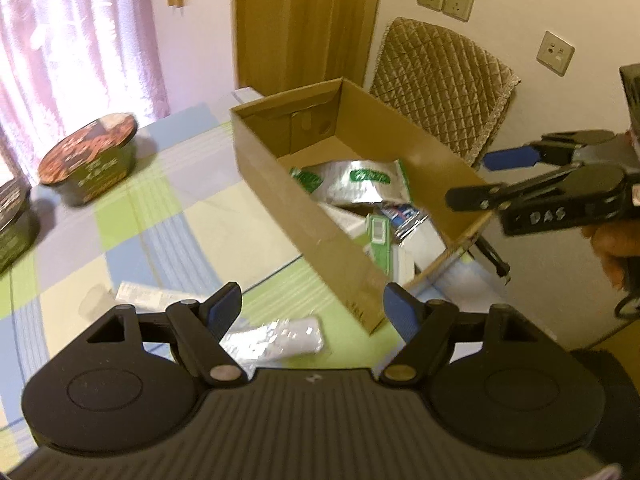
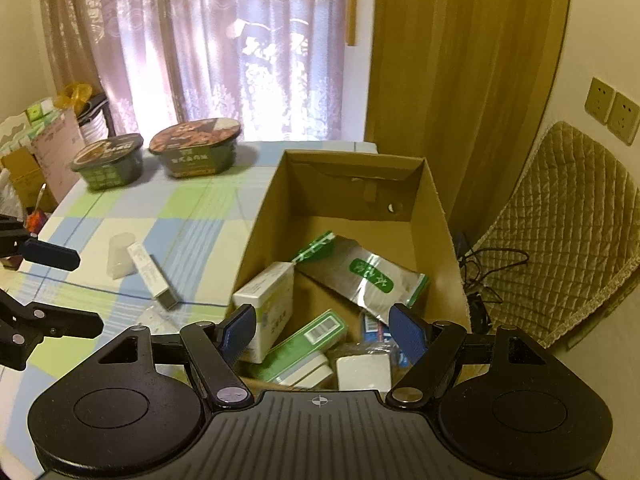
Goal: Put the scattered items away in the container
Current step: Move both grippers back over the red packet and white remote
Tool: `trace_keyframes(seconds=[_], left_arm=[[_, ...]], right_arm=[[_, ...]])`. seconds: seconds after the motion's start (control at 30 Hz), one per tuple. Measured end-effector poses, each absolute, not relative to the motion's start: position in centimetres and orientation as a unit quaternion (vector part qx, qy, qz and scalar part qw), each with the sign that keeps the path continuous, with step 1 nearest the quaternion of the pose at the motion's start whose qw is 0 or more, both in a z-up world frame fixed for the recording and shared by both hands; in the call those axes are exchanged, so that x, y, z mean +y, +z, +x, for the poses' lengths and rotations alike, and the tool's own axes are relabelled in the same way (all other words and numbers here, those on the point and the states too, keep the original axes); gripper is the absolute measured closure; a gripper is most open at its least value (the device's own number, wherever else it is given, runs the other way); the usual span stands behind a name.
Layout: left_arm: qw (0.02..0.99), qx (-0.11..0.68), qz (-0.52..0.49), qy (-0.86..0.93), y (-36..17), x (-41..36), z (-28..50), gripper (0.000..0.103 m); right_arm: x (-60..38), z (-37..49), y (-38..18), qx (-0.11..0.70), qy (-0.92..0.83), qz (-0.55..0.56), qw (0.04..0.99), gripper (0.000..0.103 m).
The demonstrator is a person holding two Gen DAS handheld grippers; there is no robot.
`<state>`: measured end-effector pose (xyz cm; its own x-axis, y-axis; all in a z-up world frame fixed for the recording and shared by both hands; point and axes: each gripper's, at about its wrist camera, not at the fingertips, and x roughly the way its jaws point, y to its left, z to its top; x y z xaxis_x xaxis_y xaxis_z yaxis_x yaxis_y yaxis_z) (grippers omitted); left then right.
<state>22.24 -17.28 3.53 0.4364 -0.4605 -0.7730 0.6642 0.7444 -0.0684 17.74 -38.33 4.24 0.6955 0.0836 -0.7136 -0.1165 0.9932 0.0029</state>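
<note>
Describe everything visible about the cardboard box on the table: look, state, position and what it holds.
The cardboard box is a plain brown rectangular carton, open at the top with no lid in view, standing upright on the checked tablecloth beside a quilted chair. Its far end wall has a round hole and a tab slot. Inside lie a silver pouch with a green label, a white carton, a green-and-white box and other small packs. The right gripper hovers open above its near end, not touching it.

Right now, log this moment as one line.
left gripper: open, over foil packet | right gripper: open, over cardboard box | long carton on table
</note>
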Motion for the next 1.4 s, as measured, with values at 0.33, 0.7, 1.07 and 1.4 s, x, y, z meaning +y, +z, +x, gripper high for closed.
trace_keyframes(seconds=[0.33,0.7,1.07,1.4], left_arm=[[0.848,0.433,0.125,-0.279,1.9,-10.2,19.5,0.029],[0.829,0.461,0.142,-0.283,-2.7,-7.7,16.7,0.028],[0.798,0.447,0.227,-0.335,-6.2,-8.2,17.5,0.028],[0.756,0.443,0.292,-0.382,-8.9,-9.6,19.3,0.029]], right_arm=[[-33.1,14.7,6.1,0.371,0.116,-0.037,0.920,0.024],[-26.0,14.6,3.5,0.393,0.236,-0.153,0.875,0.024],[-21.4,17.9,-2.1,0.435,0.333,-0.335,0.767,0.024],[-19.6,20.8,-6.5,0.444,0.379,-0.445,0.680,0.024]])
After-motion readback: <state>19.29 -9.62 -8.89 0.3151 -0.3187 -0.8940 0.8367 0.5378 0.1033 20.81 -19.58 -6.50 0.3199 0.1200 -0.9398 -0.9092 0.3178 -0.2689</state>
